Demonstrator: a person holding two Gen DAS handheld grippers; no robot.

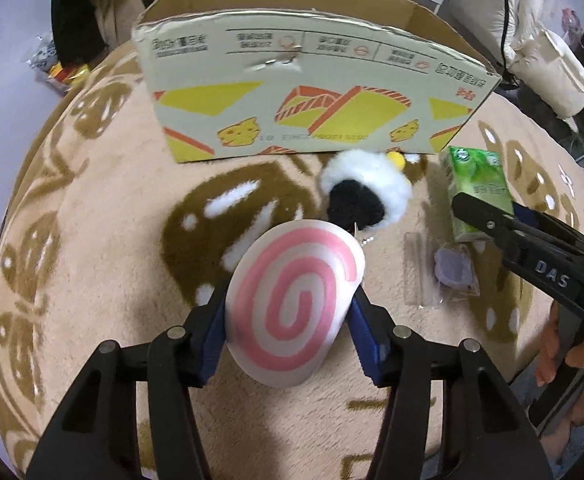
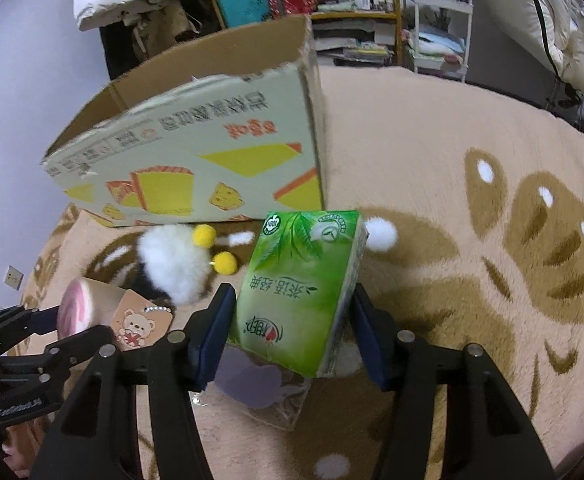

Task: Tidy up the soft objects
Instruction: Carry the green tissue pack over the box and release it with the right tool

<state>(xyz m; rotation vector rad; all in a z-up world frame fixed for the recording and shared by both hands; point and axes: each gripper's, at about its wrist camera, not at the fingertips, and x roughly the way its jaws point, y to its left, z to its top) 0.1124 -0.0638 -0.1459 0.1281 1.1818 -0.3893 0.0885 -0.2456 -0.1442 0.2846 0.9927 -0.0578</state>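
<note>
My left tool (image 1: 292,312) is clamped on the pink-swirl squishy (image 1: 296,300), lifted above the rug (image 1: 111,208). My right tool (image 2: 292,332) grips the green tissue pack (image 2: 300,292) — also off the rug. The cardboard box (image 1: 304,92) stands just behind, with the white plush (image 1: 366,184) lying near its front wall.

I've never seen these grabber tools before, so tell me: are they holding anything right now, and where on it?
Left gripper pinches the pink-swirl squishy by its two sides. Right gripper clamps the green tissue pack across its long side faces.
</note>
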